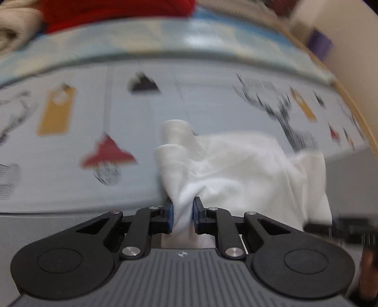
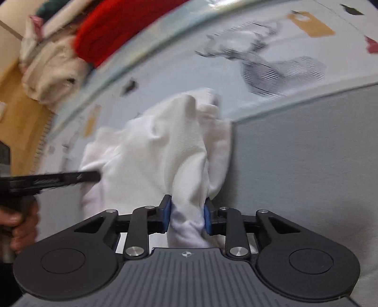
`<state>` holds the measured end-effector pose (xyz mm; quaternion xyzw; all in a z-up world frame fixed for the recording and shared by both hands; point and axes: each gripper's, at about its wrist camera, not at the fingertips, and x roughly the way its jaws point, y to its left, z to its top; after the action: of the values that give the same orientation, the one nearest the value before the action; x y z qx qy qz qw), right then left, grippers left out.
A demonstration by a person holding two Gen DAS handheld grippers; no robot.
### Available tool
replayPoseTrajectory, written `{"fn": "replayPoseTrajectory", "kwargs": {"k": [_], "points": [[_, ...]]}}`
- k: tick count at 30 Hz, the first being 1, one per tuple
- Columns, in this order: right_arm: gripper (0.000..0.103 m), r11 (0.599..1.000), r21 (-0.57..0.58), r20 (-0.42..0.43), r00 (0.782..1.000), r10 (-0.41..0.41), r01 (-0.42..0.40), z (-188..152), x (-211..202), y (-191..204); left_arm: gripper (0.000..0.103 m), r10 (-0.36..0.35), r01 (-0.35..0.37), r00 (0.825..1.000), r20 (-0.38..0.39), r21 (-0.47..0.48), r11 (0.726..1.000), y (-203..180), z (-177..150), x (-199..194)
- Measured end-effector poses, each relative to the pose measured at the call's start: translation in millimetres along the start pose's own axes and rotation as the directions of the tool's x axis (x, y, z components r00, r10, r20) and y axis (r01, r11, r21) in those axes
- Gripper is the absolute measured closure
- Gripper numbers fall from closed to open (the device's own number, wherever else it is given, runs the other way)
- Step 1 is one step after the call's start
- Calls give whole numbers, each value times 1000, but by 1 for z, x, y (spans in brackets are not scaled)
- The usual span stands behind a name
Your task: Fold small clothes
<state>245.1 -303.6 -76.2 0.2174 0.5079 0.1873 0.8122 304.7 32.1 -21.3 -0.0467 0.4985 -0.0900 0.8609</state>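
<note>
A small white garment (image 1: pixel 236 165) hangs bunched between both grippers over a printed pale table cover (image 1: pixel 70 179). My left gripper (image 1: pixel 183 217) is shut on one edge of it, cloth pinched between the blue pads. My right gripper (image 2: pixel 186 216) is shut on another bunch of the same white garment (image 2: pixel 153 146). In the right wrist view the left gripper's black finger (image 2: pixel 59 178) shows at the left, against the cloth, with the hand (image 2: pixel 21 219) holding it. Both views are motion-blurred.
A pile of clothes lies at the far side: a red piece (image 2: pixel 113 30) and a cream piece (image 2: pixel 47 70); both show in the left wrist view, red (image 1: pixel 106 11), cream (image 1: pixel 16 28). A grey panel (image 2: pixel 307 153) lies to the right. A wooden edge (image 1: pixel 354 113) borders the cover.
</note>
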Motion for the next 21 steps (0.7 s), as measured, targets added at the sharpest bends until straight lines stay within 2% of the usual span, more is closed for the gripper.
{"fn": "replayPoseTrajectory", "kwargs": {"k": [3, 5, 7, 10, 12, 14, 16, 18, 21], "points": [[74, 999, -39, 50, 998, 32, -30, 1, 5, 21, 84, 70, -65, 996, 50, -81, 995, 16, 7, -10], [72, 1000, -30, 49, 999, -4, 5, 4, 12, 25, 84, 92, -86, 994, 65, -78, 993, 19, 7, -16], [71, 997, -32, 43, 996, -74, 75, 6, 15, 25, 83, 67, -65, 996, 62, -40, 997, 16, 4, -22], [71, 996, -18, 46, 995, -90, 91, 9, 14, 22, 83, 22, -25, 998, 53, 50, 998, 3, -6, -27], [76, 986, -69, 54, 988, -147, 151, 9, 15, 27, 83, -5, 2, 1000, 30, 100, 995, -5, -12, -25], [79, 983, -72, 59, 984, -166, 170, 9, 16, 29, 82, -6, 15, 998, -65, 131, 991, -10, -24, -7], [79, 979, -64, 67, 979, -191, 195, 10, 17, 29, 82, 46, -13, 985, -164, 193, 981, -14, -40, 12], [79, 977, -65, 69, 978, -199, 203, 10, 17, 32, 81, 71, -36, 988, -139, 236, 971, -20, -44, 9], [79, 967, -96, 88, 970, -228, 236, 15, 10, 41, 80, 41, -24, 995, -95, 181, 983, -18, -40, -9]]}}
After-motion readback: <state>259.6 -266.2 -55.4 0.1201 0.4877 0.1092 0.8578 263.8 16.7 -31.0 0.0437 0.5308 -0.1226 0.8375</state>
